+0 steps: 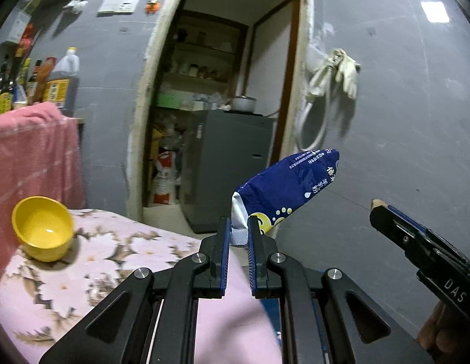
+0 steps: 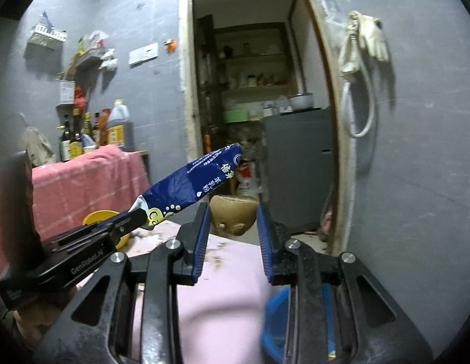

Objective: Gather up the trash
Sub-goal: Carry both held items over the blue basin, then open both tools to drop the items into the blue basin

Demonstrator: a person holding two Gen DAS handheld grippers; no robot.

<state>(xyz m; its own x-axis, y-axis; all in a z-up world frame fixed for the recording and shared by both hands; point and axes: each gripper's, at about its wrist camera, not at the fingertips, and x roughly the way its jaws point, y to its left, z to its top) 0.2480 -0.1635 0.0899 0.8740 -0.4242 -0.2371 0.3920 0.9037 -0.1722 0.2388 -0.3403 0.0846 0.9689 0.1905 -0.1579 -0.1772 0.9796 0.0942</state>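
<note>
A crumpled blue packet (image 1: pixel 291 189) with white print, yellow dots and a silvery torn end is held in the air, its torn end pinched in the left tool (image 1: pixel 238 227), its body tilting up and to the right.

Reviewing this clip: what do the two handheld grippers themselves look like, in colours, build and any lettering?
Both are black linkage frames with silver pivot pins and ribbed blue finger pads. The left gripper reads "GenRobot.AI" along its side; the right gripper shows "DAS" and looks dustier and scuffed. No cables visible.

Black left gripper (image 1: pixel 238 227) and right gripper (image 2: pixel 233 215), blue-padded fingers, silver screws.
</note>
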